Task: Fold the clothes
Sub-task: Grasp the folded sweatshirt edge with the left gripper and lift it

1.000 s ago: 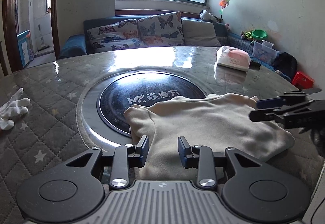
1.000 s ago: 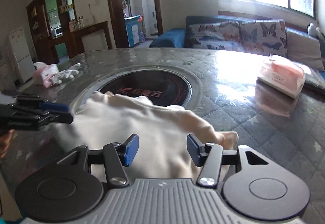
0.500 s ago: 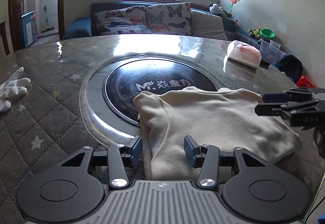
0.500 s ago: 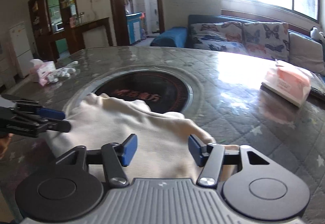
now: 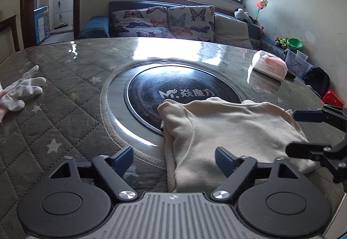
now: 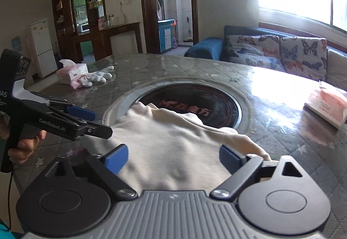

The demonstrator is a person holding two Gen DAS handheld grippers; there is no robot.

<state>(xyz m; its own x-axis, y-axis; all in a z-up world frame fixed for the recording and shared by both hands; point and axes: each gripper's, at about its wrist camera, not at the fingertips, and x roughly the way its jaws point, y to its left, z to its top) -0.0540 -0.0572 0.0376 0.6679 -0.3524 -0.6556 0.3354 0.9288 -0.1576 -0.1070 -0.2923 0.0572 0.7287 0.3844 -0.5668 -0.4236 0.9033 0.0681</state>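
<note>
A cream garment (image 5: 227, 128) lies folded on the quilted table, its far edge over the black round inset (image 5: 173, 85). My left gripper (image 5: 173, 158) hovers over the garment's near left edge. Its jaws are opening wide, and the pads do not press the cloth. In the right wrist view my right gripper (image 6: 172, 156) is over the near part of the garment (image 6: 173, 137), its jaws also opening and gripping nothing. Each gripper shows in the other's view: the right gripper (image 5: 295, 131) at the cloth's right side, the left gripper (image 6: 98, 123) at its left, held by a hand.
White gloves (image 5: 21, 89) lie at the table's left, beside a pink packet (image 6: 69, 72). A pink tissue pack (image 5: 270, 65) sits at the far right. A sofa with butterfly cushions (image 5: 164, 20) stands behind the table. The table's edge runs close on the right.
Both grippers' jaws have spread from a narrow gap to wide apart. The garment stays flat on the table. The right gripper has drawn back a little from the cloth.
</note>
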